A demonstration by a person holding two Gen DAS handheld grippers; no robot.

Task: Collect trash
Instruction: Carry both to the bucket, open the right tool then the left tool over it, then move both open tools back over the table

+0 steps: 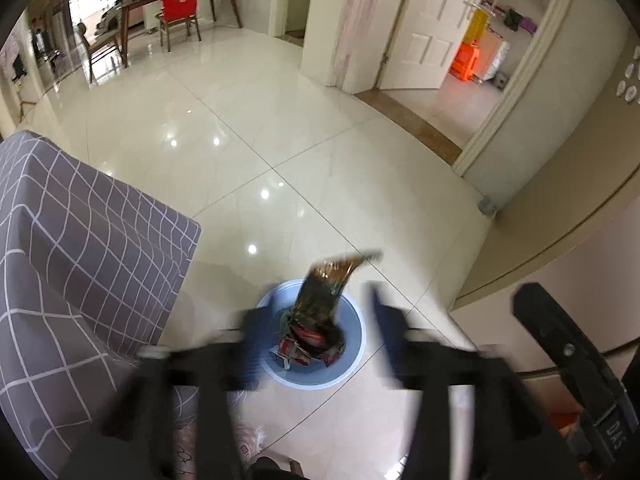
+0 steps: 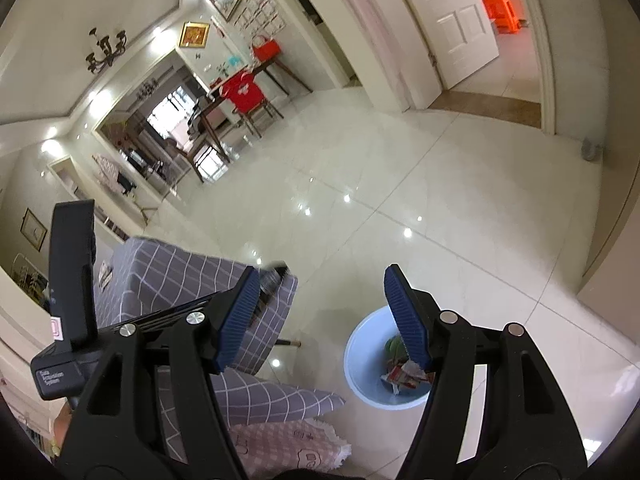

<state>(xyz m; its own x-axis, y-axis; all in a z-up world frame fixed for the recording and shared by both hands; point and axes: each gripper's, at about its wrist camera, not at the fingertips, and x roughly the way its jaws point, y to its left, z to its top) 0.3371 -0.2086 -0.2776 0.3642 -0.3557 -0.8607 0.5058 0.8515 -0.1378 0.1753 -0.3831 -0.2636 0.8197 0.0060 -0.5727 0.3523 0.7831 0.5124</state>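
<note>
- Below the left gripper [image 1: 316,340], jaws spread wide, a dark crinkled wrapper [image 1: 326,294] stands over the blue bin [image 1: 352,360] at 6 o'clock.
- Right gripper [image 2: 320,316] gapes empty; its view shows the bin [image 2: 360,376] at 5 o'clock, no wrapper visible.

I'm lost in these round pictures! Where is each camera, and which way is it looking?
Left wrist: on the left gripper, looking down at the bin on the floor; its blurred open fingers show, with a wrapper between them above the bin.
Right wrist: on the right gripper, looking down and across the room; its open fingers show.
Both share the bin, the grey checked cloth and the red chair.
</note>
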